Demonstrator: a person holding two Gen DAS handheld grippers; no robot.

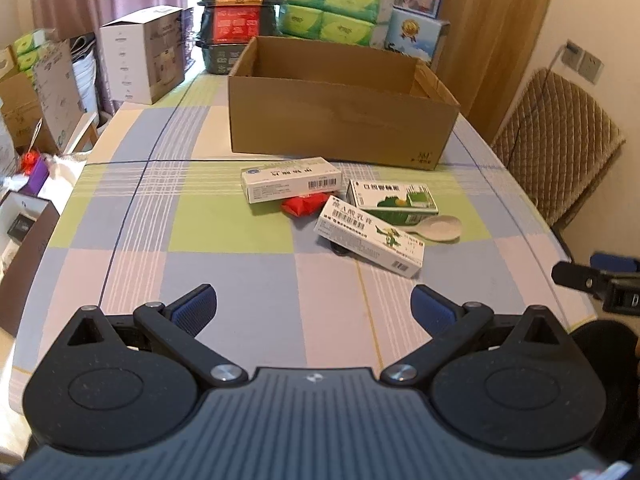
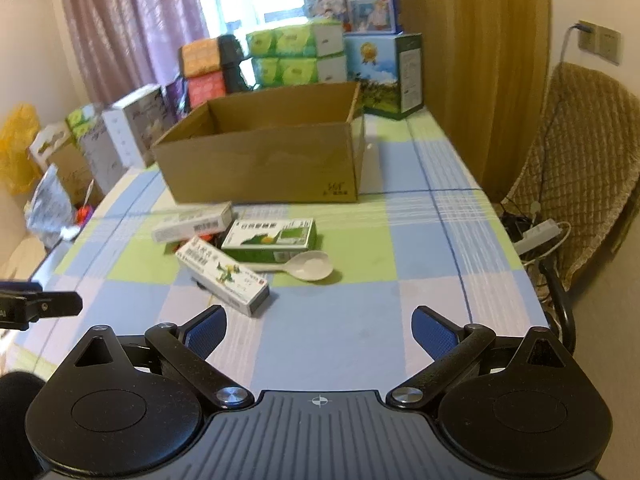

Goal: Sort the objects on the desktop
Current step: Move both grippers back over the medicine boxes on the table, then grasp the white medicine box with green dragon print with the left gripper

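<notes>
Your left gripper [image 1: 314, 308] is spread wide and holds nothing; its blue ribbed pads [image 1: 196, 306] hover over the near edge of the tabletop [image 1: 224, 264]. Your right gripper [image 2: 320, 330] is likewise spread and empty, above the same near edge.

The tabletop carries a smooth checked cloth in green, blue, pink and cream squares. The open cardboard box [image 1: 340, 120], plain brown corrugated board with its flaps up, stands toward the far edge. The items to sort lie clustered just in front of it, around the middle of the tabletop:

- A long white carton with a barcode [image 1: 291, 179], nearest the box.
- A green and white carton [image 1: 394, 200], rectangular, lying flat.
- A white carton with a green plant print [image 1: 370, 238], tilted, its near end toward you, resting on a small dark item you cannot identify.
- A cream spoon [image 1: 440, 227] with a rounded bowl, touching the green and white carton on its right side.
- A red glossy packet [image 1: 304, 205], crumpled, partly under the long carton.

View differences: the left wrist view shows the red packet clearly; the right wrist view shows only a sliver of it. The right wrist view alone shows a white power strip [image 2: 538, 234] and cables beside the quilted chair [image 2: 580, 152] off the right edge. Each view catches the tip of the other gripper at its side margin.
</notes>
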